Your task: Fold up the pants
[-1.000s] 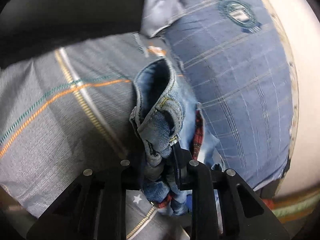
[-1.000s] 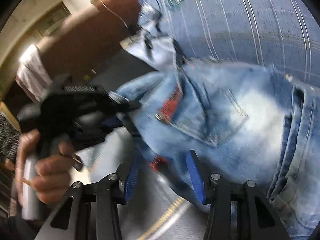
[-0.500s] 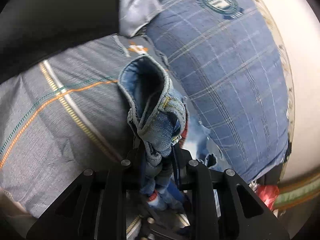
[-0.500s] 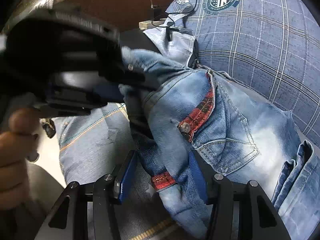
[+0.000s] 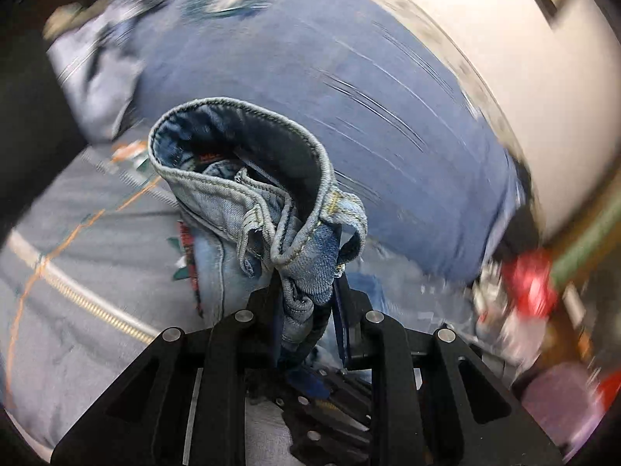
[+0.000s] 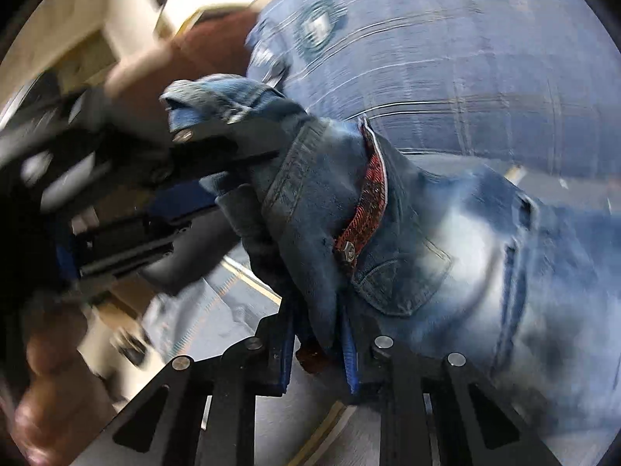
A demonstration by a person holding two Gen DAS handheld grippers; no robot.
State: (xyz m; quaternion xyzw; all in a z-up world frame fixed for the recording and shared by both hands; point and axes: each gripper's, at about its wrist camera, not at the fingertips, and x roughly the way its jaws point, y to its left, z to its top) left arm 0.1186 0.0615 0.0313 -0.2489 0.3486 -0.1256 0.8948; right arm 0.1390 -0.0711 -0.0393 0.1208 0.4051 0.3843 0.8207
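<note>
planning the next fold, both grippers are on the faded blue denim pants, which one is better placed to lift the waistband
Left, probably: the left gripper already pinches the waistband; the right gripper, jaws just closed, grips denim lower down.

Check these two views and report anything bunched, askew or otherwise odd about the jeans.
The jeans are badly bunched at the waistband, which curls open in a crumpled loop instead of lying flat. Both the left gripper and the right gripper, whose fingers have just been closing, pinch wadded denim. Nothing looks torn or spilled.
</note>
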